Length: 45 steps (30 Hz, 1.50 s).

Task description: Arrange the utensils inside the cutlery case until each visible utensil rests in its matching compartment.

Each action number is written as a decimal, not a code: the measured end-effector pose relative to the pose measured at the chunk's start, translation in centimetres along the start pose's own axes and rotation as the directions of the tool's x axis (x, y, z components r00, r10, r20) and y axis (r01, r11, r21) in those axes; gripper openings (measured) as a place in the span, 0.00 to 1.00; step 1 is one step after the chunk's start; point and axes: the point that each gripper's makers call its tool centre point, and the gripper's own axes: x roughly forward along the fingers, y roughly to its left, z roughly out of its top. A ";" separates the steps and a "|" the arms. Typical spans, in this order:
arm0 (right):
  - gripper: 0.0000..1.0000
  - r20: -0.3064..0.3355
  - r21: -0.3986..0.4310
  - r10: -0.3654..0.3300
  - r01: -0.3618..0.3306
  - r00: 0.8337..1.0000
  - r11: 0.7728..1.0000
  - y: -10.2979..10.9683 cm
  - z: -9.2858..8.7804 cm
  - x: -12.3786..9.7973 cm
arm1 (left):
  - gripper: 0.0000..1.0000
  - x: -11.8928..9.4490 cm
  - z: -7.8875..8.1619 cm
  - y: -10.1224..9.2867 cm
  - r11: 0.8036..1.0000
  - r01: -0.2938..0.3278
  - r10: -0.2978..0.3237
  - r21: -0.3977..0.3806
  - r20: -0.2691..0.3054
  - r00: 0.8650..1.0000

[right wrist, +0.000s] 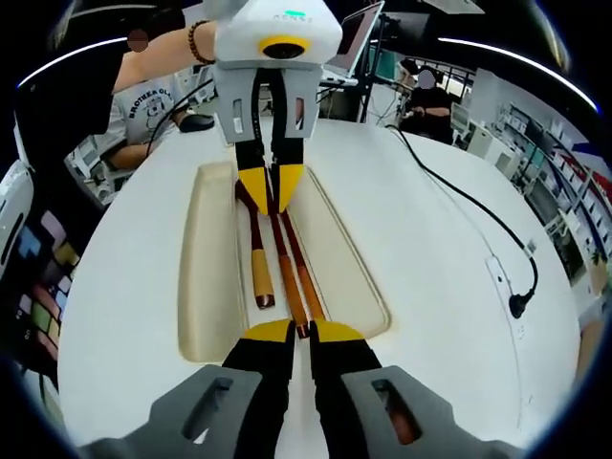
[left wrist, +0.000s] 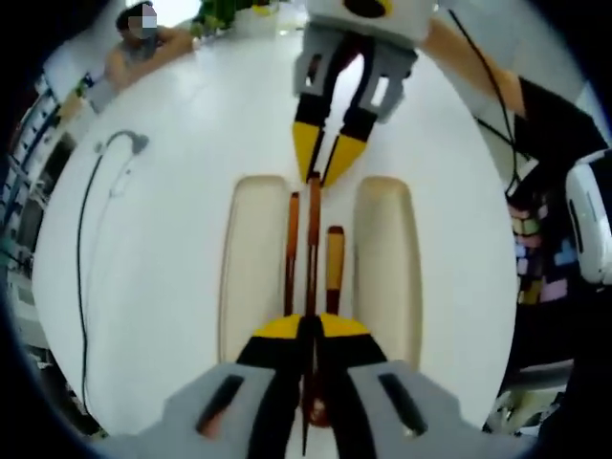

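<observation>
A cream cutlery case [left wrist: 253, 277] [right wrist: 206, 277] with three long compartments lies on the white table. Three brown wooden-handled utensils rest side by side in its middle compartment. The centre one is a thin dark utensil [left wrist: 313, 229] [right wrist: 285, 263]. My left gripper [left wrist: 306, 327] [right wrist: 271, 196] is shut on one end of it. My right gripper [right wrist: 295, 332] [left wrist: 320, 170] faces it from the opposite end of the case and is shut on the other end. Beside it lie a utensil with a lighter handle [left wrist: 334, 268] [right wrist: 259, 273] and another thin one [left wrist: 292, 244] [right wrist: 308, 282].
A black cable [left wrist: 88, 249] [right wrist: 469, 206] with a plug runs across the table to one side of the case. People sit at the table's far edges [left wrist: 134, 53] [right wrist: 430, 96]. A laptop [right wrist: 356, 38] stands at the back.
</observation>
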 end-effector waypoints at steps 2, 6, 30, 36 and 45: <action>0.05 0.004 -0.005 -0.003 0.003 1.000 1.000 0.2 0.2 -0.3 | 0.04 -0.3 0.1 -0.2 1.000 0.000 0.000 0.001 0.005 1.000; 0.05 0.005 -0.012 -0.006 0.006 1.000 1.000 0.6 0.3 -0.7 | 0.04 -0.5 0.3 -0.9 1.000 0.007 -0.007 0.005 0.004 1.000; 0.05 -0.018 -0.011 0.030 -0.030 0.999 0.999 3.9 -0.3 -1.3 | 0.04 -0.4 -0.3 -4.7 0.998 0.063 -0.063 -0.002 0.011 0.998; 0.05 -0.034 -0.013 0.050 -0.051 0.998 0.999 4.6 -0.5 -0.9 | 0.04 0.1 -0.7 -5.2 0.997 0.078 -0.078 -0.006 0.016 0.997; 0.05 -0.060 -0.006 0.065 -0.066 0.996 0.998 4.9 -1.0 -0.5 | 0.04 0.7 -0.9 -5.2 0.996 0.085 -0.084 -0.017 0.028 0.996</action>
